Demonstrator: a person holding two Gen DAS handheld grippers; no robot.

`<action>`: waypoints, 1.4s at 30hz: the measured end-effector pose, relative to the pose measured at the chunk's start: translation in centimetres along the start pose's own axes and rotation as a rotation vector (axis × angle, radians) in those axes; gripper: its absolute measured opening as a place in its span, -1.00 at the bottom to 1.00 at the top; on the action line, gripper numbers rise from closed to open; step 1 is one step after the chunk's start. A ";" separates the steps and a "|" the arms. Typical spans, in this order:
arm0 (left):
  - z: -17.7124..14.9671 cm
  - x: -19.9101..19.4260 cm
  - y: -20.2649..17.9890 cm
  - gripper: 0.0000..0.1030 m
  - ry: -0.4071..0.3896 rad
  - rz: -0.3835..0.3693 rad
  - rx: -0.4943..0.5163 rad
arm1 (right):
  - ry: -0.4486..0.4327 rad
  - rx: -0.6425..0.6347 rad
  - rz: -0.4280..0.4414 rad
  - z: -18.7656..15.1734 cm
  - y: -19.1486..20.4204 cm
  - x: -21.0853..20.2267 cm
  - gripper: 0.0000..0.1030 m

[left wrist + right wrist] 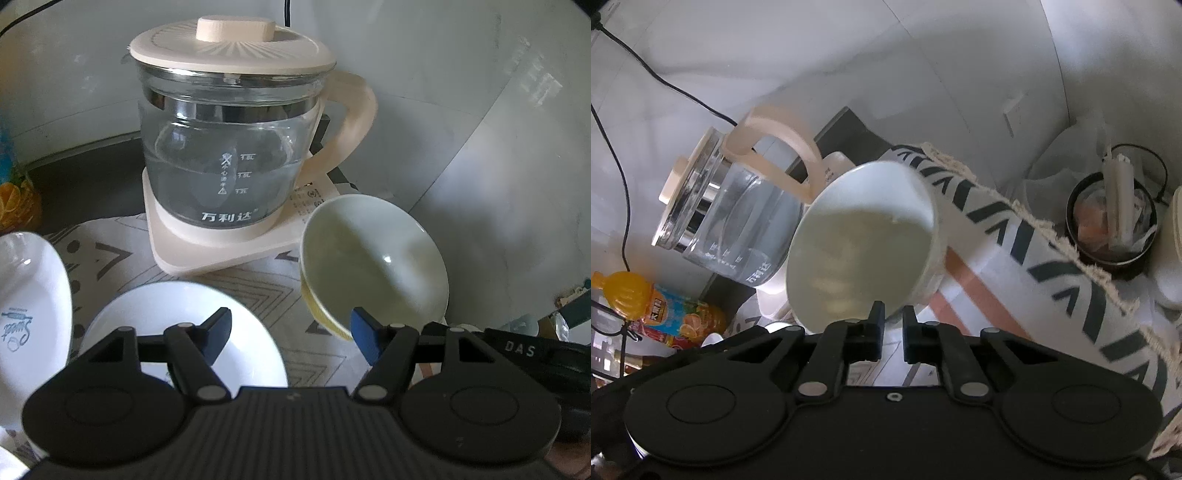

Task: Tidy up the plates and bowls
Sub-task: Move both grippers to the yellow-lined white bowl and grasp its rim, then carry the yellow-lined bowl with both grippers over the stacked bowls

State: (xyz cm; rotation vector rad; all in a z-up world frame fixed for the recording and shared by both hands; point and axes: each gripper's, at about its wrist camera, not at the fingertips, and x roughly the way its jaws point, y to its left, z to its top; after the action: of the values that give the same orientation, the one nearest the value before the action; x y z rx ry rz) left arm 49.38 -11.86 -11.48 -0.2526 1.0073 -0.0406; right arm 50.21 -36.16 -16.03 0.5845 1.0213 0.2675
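Note:
My right gripper (891, 321) is shut on the rim of a pale bowl (860, 251) and holds it tilted in the air beside the kettle. The same bowl (373, 258) shows in the left wrist view, tilted, right of the kettle base, with the right gripper's black body (524, 350) behind it. My left gripper (291, 336) is open and empty, above a white plate (177, 325) on the patterned cloth. A second white plate with blue lettering (29, 306) lies at the left edge.
A glass kettle (229, 147) with a cream lid and handle stands on its base at the back; it also shows in the right wrist view (731, 221). An orange juice bottle (665, 310) lies left. A dark round container (1112, 221) sits right. The patterned cloth (1034, 236) covers the table.

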 end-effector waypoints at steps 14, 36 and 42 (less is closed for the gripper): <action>2.1 5.0 0.6 0.03 0.001 -0.014 -0.117 | -0.024 -0.061 -0.056 2.0 0.0 0.6 -0.84; -0.7 2.8 1.1 -0.78 0.072 -0.077 -0.282 | -0.036 -0.057 -0.071 1.5 1.2 -0.2 -0.77; -1.5 0.0 2.0 -0.78 0.051 -0.090 -0.267 | -0.053 -0.040 -0.056 -0.3 1.5 -1.9 -0.77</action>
State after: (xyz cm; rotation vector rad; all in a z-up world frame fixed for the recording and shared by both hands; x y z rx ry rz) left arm 47.95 -10.24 -12.72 -0.5433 1.0517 0.0055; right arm 49.10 -35.78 -13.91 0.5232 0.9778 0.2219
